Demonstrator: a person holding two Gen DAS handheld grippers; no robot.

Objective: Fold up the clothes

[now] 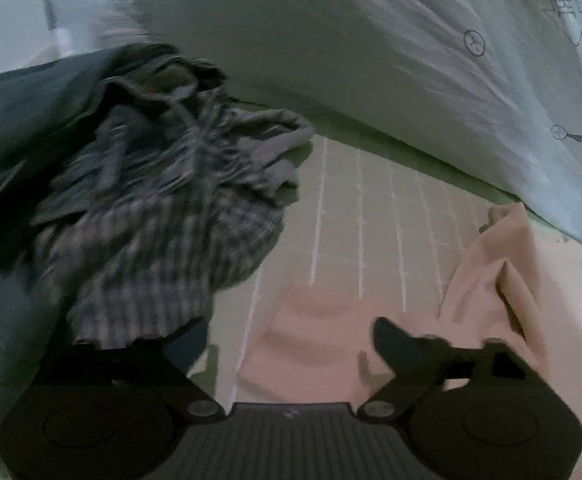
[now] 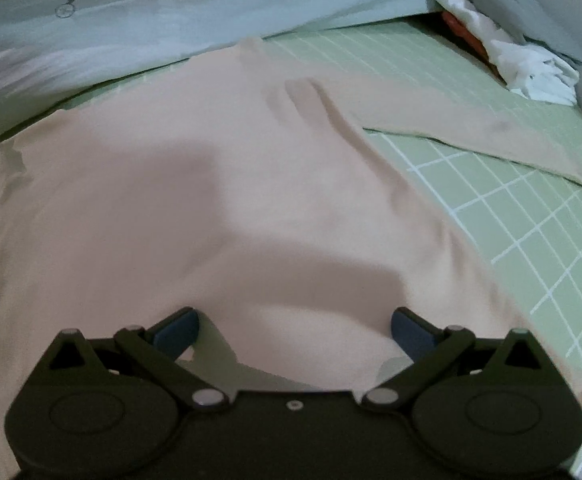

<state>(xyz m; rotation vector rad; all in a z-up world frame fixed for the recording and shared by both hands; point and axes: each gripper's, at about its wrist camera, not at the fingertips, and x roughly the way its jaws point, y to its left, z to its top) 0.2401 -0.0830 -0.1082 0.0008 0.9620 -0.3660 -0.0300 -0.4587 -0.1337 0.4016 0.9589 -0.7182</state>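
left wrist view: the left gripper [image 1: 291, 340] sits at the bottom of the frame, fingers [image 1: 391, 340] spread wide, nothing between them. a pink garment [image 1: 319, 344] lies below on the green checked bed sheet [image 1: 355, 208]. a plaid garment [image 1: 151, 216] is heaped at centre left on darker clothes [image 1: 19, 120].

right wrist view: the right gripper [image 2: 293, 332] has its fingers [image 2: 411, 332] wide over the pink garment [image 2: 211, 200], which is spread flat across frame centre, one sleeve [image 2: 471, 132] reaching toward the right. a pale quilt [image 2: 131, 32] lies along the top.
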